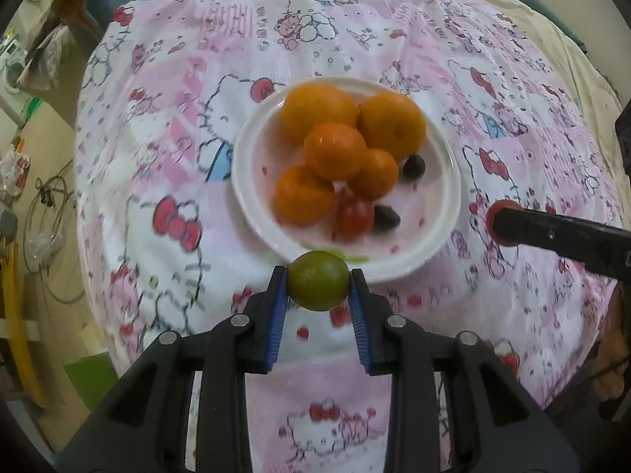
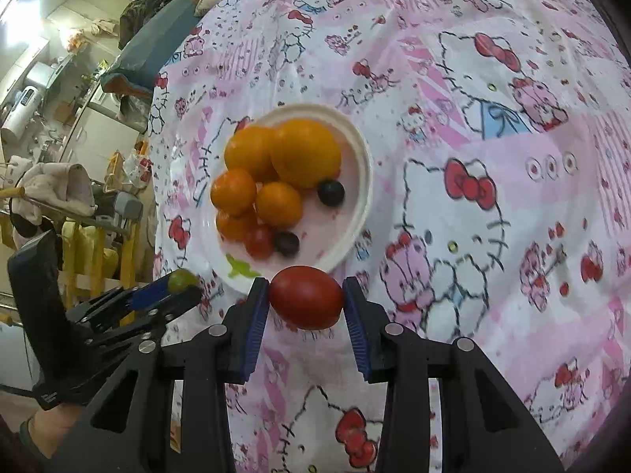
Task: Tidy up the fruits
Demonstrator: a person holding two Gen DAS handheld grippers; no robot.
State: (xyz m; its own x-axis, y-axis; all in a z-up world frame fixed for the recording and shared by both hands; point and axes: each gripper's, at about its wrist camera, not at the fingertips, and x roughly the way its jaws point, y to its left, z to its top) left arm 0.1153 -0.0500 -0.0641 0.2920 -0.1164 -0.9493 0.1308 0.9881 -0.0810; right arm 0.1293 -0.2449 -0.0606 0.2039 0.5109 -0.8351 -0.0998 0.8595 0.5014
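A white plate [image 1: 445, 193] sits on the table and holds several oranges [image 1: 334, 150], a small red tomato [image 1: 355, 216] and two dark grapes [image 1: 414, 166]. My left gripper [image 1: 318, 287] is shut on a green lime [image 1: 318, 286] and holds it just in front of the plate's near rim. My right gripper [image 2: 306, 298] is shut on a red tomato [image 2: 306, 296], just short of the plate [image 2: 361, 181]. The right gripper's tomato also shows in the left wrist view [image 1: 497, 224], right of the plate. The lime shows in the right wrist view [image 2: 182, 279], left of the plate.
A pink and white cartoon-print cloth [image 1: 165, 181] covers the table. The table's left edge drops off to a cluttered floor with cables and yellow frames [image 1: 15, 307]. Shelves and laundry [image 2: 51, 185] stand beyond the table's left side.
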